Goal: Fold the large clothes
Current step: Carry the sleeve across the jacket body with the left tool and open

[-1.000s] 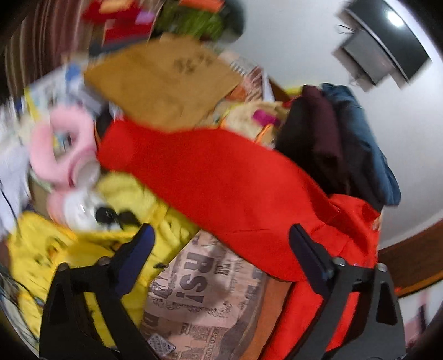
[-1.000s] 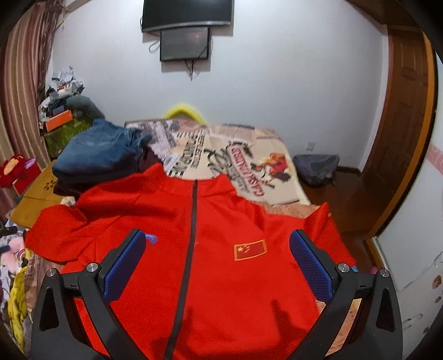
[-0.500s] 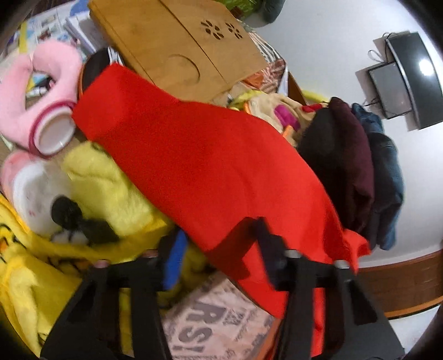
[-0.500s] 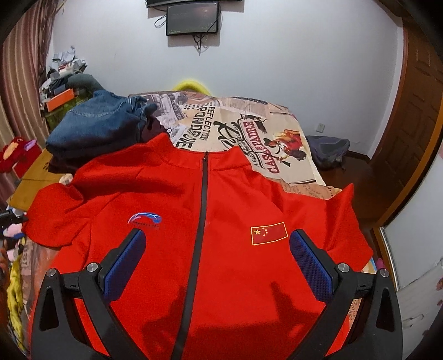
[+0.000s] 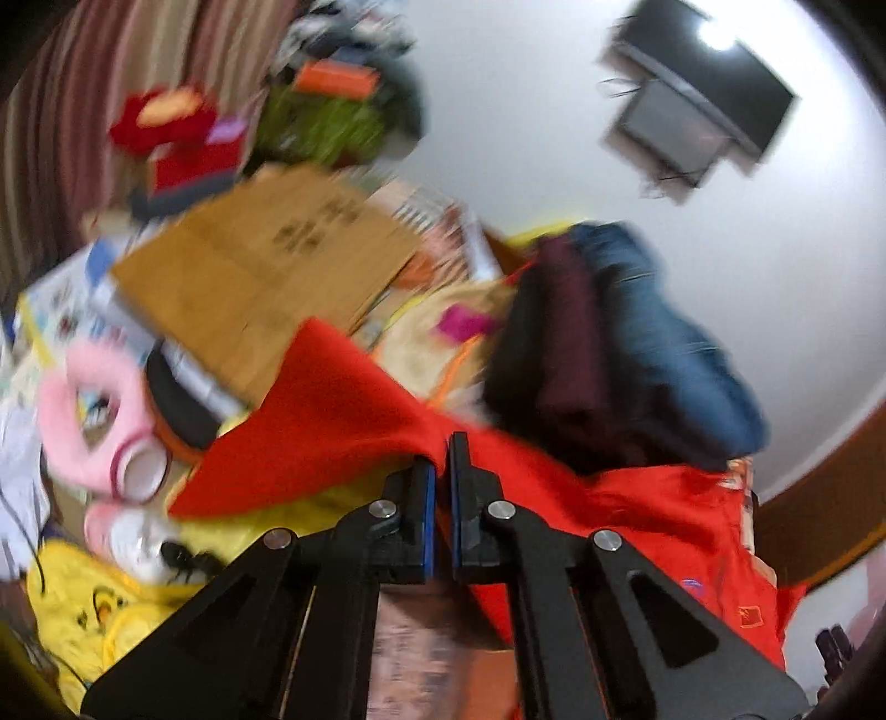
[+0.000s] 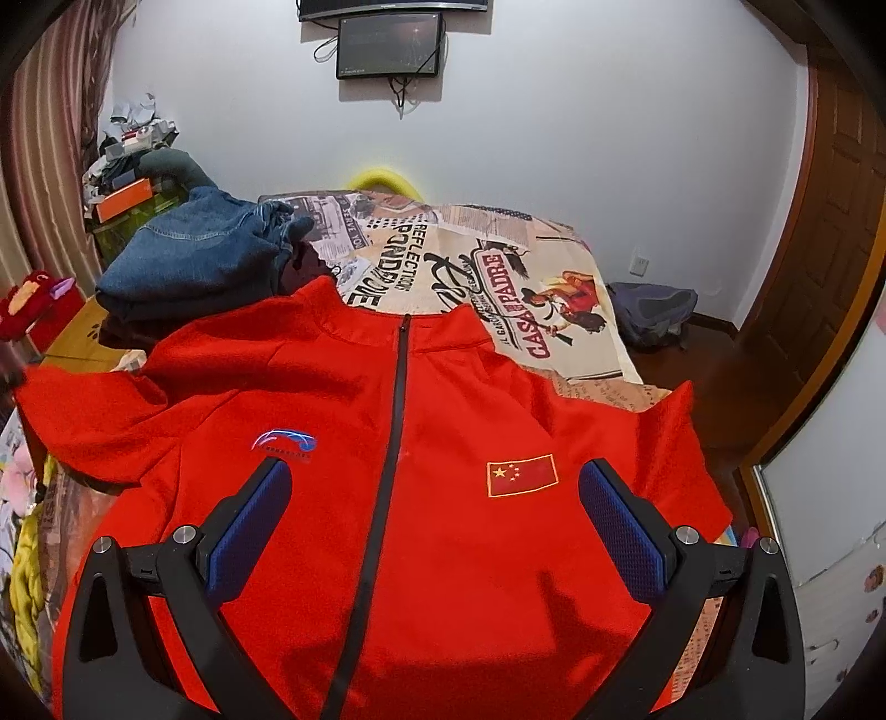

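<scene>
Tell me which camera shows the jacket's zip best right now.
The right wrist view: the dark zip runs in full down the middle of the red jacket, sharp and uncovered. The left wrist view is blurred and shows only a sleeve pinched in the left gripper; no zip shows there.

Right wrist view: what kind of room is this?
Likely a home bedroom: a bed with a printed cover, a wall-mounted TV, folded jeans stacked beside the red jacket.

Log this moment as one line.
left gripper: shut on red zip-up jacket sleeve | right gripper: open, above jacket front
</scene>
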Available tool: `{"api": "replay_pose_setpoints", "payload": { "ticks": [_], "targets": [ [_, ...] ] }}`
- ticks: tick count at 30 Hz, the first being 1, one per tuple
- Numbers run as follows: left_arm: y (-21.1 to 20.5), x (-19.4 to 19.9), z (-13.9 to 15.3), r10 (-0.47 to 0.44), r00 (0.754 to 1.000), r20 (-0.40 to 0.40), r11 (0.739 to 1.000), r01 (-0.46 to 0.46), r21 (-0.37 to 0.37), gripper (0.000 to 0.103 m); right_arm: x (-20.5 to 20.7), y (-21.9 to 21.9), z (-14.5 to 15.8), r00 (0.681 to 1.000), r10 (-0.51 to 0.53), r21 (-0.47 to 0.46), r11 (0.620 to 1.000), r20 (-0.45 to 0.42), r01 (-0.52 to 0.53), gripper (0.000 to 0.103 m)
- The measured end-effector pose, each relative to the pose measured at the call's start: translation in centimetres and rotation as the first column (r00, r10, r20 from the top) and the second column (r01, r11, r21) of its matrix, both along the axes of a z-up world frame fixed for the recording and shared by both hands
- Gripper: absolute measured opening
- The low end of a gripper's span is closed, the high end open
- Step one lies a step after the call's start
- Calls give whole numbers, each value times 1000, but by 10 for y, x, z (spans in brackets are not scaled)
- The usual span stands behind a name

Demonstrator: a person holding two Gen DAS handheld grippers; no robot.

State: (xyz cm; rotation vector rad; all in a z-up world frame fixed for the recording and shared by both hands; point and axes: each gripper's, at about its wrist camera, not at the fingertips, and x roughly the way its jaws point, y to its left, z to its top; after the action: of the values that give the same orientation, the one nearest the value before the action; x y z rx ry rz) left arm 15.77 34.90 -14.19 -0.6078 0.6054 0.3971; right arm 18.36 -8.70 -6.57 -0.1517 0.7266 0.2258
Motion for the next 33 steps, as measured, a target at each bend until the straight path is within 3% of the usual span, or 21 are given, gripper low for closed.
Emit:
{"api": "replay_pose_setpoints", "payload": {
  "ticks": [7,10,15,20,27,30,33],
  "targets": [
    [-69,22,68,-190,970,150,979,175,105,2,-6,-12,-2,1000,-4,20,1000,3,4,103],
    [-102,36,82,-282,945,167,956,261,134,2,-7,-17,-2,1000,-6,14,1000,10,6,103],
    [-169,67,86,-435,890,139,895,411,172,2,-7,-28,-3,1000,-10,35,999,5,9,103],
    [-237,99,66,-563,825,49,819,548,173,2,-7,-41,-7,1000,-14,43,999,-2,14,103],
    [-326,125,2,-703,691,-168,682,722,115,2,-8,-58,-16,999,-27,33,999,-21,28,103],
    [-348,125,-32,-728,635,-261,642,764,69,2,-9,-64,-19,999,-31,28,999,-33,32,103],
    [-358,124,-59,-733,593,-332,623,782,22,2,-7,-68,-23,998,-36,15,999,-43,37,103]
  ]
}}
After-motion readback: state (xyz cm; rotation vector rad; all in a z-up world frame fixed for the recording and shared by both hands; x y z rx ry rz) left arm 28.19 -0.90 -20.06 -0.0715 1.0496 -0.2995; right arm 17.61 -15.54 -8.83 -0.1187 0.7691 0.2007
